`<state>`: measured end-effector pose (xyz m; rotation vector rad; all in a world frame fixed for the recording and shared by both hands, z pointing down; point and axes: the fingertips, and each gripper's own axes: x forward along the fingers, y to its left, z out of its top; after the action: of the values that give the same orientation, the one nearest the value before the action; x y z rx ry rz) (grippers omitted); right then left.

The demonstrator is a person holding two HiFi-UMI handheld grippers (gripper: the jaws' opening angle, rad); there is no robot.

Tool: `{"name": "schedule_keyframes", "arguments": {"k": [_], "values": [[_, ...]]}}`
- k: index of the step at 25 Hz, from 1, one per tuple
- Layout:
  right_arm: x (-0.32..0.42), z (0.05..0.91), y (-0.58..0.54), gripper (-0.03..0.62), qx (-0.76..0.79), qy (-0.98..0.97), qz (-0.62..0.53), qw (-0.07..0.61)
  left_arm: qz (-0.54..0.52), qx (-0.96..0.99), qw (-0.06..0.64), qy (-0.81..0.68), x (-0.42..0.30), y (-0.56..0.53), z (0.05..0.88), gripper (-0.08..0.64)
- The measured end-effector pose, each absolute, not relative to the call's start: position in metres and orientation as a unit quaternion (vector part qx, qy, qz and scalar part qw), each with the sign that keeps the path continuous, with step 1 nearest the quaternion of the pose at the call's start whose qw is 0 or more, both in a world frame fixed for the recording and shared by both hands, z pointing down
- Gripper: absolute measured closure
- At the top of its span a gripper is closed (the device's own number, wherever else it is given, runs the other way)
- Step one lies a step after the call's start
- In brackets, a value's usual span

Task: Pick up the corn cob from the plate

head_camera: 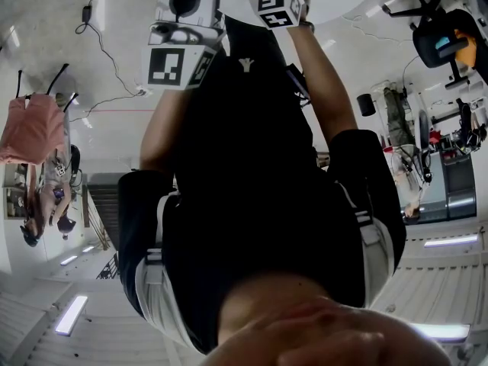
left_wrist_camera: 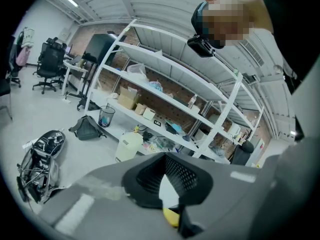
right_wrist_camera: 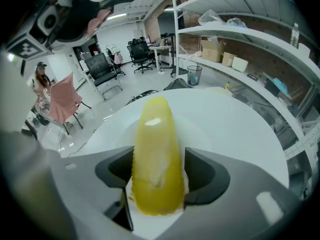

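Observation:
In the right gripper view a yellow corn cob [right_wrist_camera: 156,154] lies lengthwise between the jaws of my right gripper [right_wrist_camera: 159,176], its pointed end away from the camera. The cob fills the gap and both pads touch its sides. Under it shows a white plate [right_wrist_camera: 210,124] on a round white table [right_wrist_camera: 270,149]. My left gripper [left_wrist_camera: 167,194] points out over the room at the shelving, its jaws together with only a thin wedge between them and nothing held. The head view shows only the marker cubes of the left gripper [head_camera: 179,63] and the right gripper [head_camera: 278,6], not their jaws or the cob.
A long white shelving rack [left_wrist_camera: 165,79] with boxes and bottles runs along the brick wall. On the floor are a white canister [left_wrist_camera: 128,145], a dark bag [left_wrist_camera: 87,128], a bin [left_wrist_camera: 106,116] and a heap of cables [left_wrist_camera: 40,159]. Office chairs [right_wrist_camera: 102,69] and a pink-draped chair [right_wrist_camera: 65,101] stand further off.

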<state>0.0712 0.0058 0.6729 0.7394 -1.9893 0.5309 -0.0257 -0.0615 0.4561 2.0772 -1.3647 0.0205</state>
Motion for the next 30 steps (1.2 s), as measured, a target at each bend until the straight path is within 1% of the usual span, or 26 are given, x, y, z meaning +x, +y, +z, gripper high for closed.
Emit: {"name": "schedule_keyframes", "arguments": {"k": [2, 4, 5, 17, 30], "values": [[0.072, 0.673, 0.005, 0.289, 0.301, -0.807, 0.216, 0.459, 0.002, 0.79, 0.325, -0.52, -0.024, -0.062, 0.455, 0.558], [0.074, 0.672, 0.005, 0.321, 0.305, -0.806, 0.218, 0.459, 0.003, 0.789, 0.326, -0.521, -0.023, -0.061, 0.455, 0.558], [0.075, 0.673, 0.004, 0.324, 0.306, -0.805, 0.218, 0.459, 0.002, 0.789, 0.326, -0.521, -0.024, -0.061, 0.455, 0.558], [0.074, 0.672, 0.002, 0.325, 0.315, -0.802, 0.221, 0.457, 0.012, 0.786, 0.327, -0.525, -0.033, -0.055, 0.456, 0.558], [0.077, 0.673, 0.002, 0.327, 0.318, -0.802, 0.218, 0.456, 0.0, 0.79, 0.32, -0.523, -0.033, -0.051, 0.447, 0.558]]}}
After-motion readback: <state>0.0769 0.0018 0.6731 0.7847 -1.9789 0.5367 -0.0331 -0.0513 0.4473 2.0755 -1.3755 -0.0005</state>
